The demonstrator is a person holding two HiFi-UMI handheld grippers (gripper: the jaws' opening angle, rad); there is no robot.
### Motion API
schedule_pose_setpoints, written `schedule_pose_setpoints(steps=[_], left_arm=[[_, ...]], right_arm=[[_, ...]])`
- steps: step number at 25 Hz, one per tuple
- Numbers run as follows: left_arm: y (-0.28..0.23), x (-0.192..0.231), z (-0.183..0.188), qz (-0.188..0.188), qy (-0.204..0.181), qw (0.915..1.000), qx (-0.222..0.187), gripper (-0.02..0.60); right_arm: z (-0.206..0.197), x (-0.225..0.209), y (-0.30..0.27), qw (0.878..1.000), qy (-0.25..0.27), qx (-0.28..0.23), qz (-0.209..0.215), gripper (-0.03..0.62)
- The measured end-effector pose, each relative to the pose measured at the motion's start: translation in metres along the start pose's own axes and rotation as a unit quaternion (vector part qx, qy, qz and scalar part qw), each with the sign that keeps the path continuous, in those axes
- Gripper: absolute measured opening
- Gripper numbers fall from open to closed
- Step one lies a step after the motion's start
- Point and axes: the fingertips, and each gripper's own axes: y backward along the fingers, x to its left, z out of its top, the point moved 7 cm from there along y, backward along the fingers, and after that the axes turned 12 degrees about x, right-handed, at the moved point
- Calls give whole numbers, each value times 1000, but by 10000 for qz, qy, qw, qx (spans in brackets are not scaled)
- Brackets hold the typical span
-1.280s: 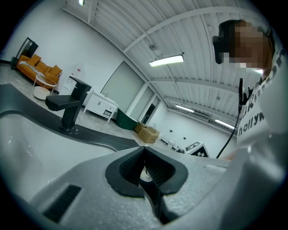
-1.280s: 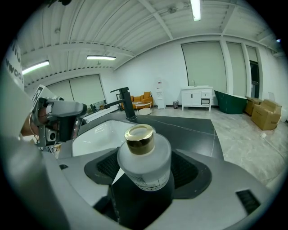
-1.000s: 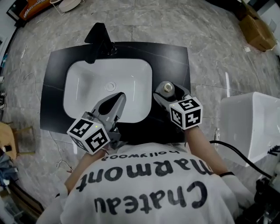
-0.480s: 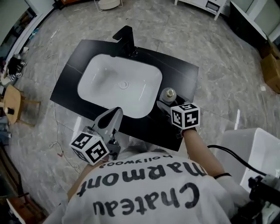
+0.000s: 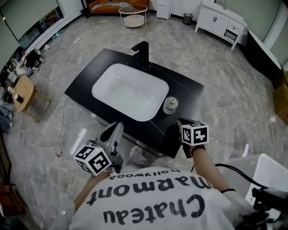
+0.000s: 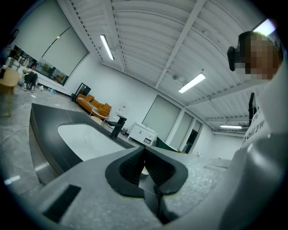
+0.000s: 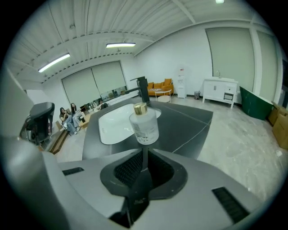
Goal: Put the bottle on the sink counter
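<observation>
Bottle point(image 7: 144, 128) clear glass (gold metallic cap point(image 7: 140, 108)); counter point(image 5: 186, 96) matt black; basin point(image 5: 117, 87) glossy white.

Bottle point(image 7: 144, 127) label print too small to read; orange sofa point(image 5: 108, 4) cut off by top edge.

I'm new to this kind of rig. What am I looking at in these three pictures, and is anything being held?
No robot: a person holds two claws. The head view looks down from a camera on the person's head; each gripper view comes from a camera riding on that claw, looking along its jaws. The black counter, with a white basin and faucet, carries a bottle, upright beside the basin. The left claw is shut and empty. The right claw has just been closing its jaws with nothing between them; the bottle stands free ahead of it.
</observation>
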Motion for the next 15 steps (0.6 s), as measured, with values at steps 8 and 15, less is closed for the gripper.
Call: schedule_pose_setpoints(steps=[8,15], left_arm=[[25,-57,-23,-107,-74,9985,-529,15],[40,-107,-25,-316,-236,9961,-794,15]], right_arm=[[-14,8,100,9906,191,-1312,341,41],[-17,6,164,9791,17,-2030,108,37]])
